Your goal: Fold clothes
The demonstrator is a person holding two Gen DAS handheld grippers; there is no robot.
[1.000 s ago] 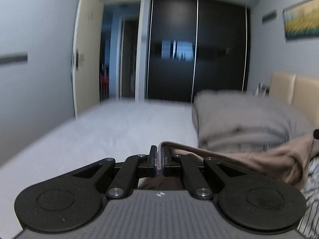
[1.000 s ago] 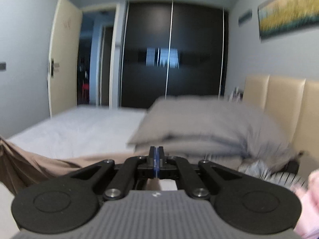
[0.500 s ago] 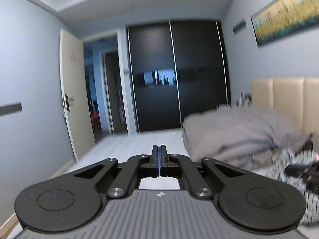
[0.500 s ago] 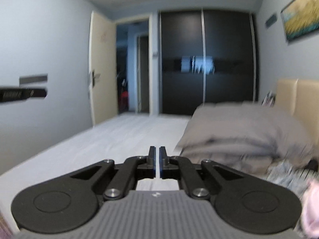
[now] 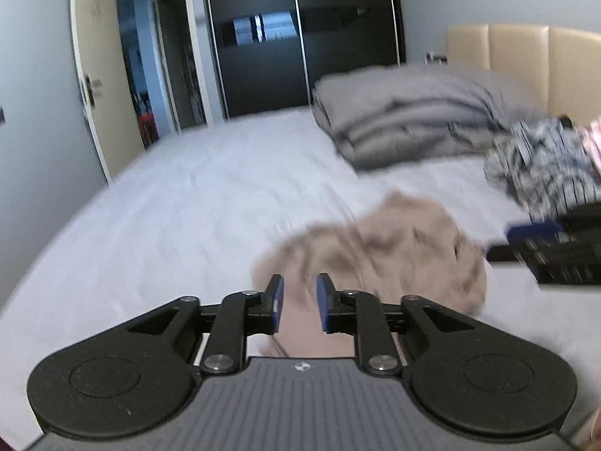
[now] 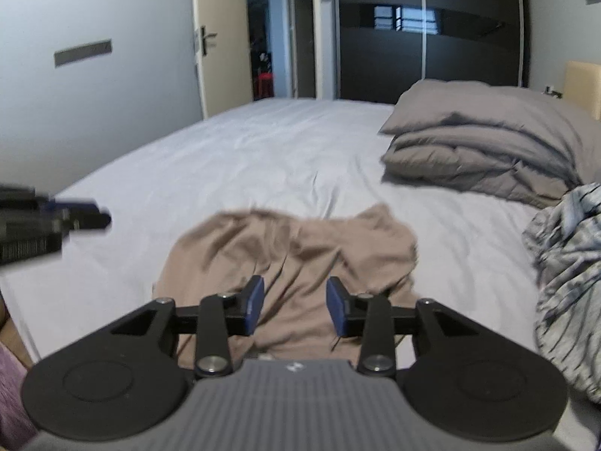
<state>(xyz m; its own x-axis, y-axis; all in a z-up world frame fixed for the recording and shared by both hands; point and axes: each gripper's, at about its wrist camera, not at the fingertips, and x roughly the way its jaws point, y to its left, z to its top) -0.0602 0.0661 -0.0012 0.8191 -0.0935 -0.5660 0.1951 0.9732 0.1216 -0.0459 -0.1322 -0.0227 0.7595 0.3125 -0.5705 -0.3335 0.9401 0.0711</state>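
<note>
The tan garment (image 6: 293, 259) lies rumpled and unfolded on the bed (image 6: 244, 158). Above it, the left gripper (image 5: 298, 300) and right gripper (image 6: 295, 302) have just been opening their jaws, now narrowly parted and empty. The striped clothes (image 6: 567, 274) also await folding, so most work remains.
</note>
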